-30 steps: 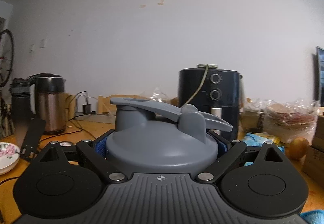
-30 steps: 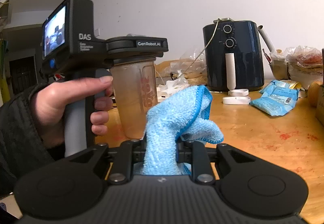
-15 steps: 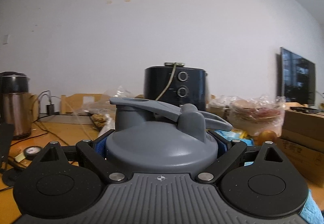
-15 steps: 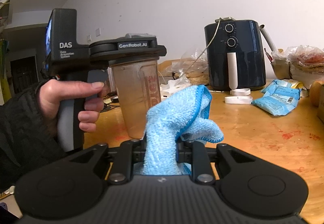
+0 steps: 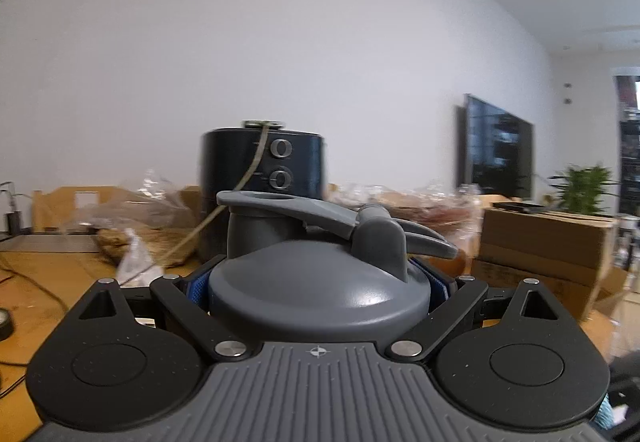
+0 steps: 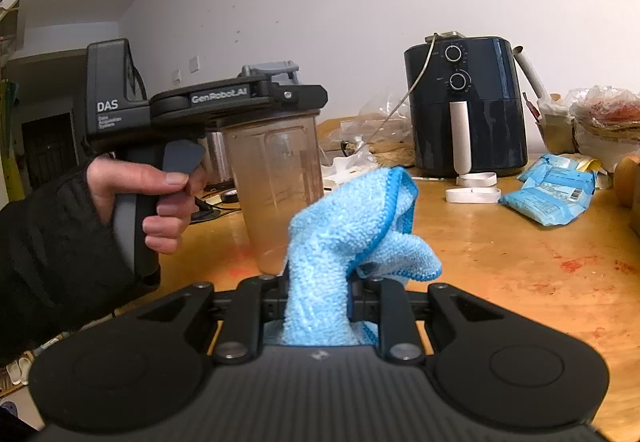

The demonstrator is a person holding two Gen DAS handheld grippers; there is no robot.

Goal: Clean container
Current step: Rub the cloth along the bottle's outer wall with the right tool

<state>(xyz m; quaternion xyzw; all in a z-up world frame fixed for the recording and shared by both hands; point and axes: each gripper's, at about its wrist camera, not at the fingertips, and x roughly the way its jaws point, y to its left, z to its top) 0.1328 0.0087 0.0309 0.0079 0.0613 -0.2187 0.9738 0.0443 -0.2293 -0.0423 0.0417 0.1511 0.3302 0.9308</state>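
Observation:
A cloudy clear plastic container (image 6: 276, 182) with a grey flip lid (image 5: 320, 294) stands upright in my left gripper (image 5: 320, 282), which is shut on it just under the lid. In the right wrist view a person's hand (image 6: 160, 194) holds that left gripper (image 6: 240, 98) at the left. My right gripper (image 6: 320, 294) is shut on a bunched blue cloth (image 6: 344, 234), which sticks up just right of the container's lower part. The container's base is hidden behind the cloth.
A black air fryer (image 6: 464, 110) stands at the back of the wooden table (image 6: 500, 262), with white clips (image 6: 472, 194) and blue packets (image 6: 548, 194) near it. Cardboard boxes (image 5: 540, 242), plastic bags and a wall screen (image 5: 496, 150) lie to the right.
The left gripper has swung to the right with the container: the kettle left its view, the screen and a plant came in. The right gripper and cloth have stayed put.

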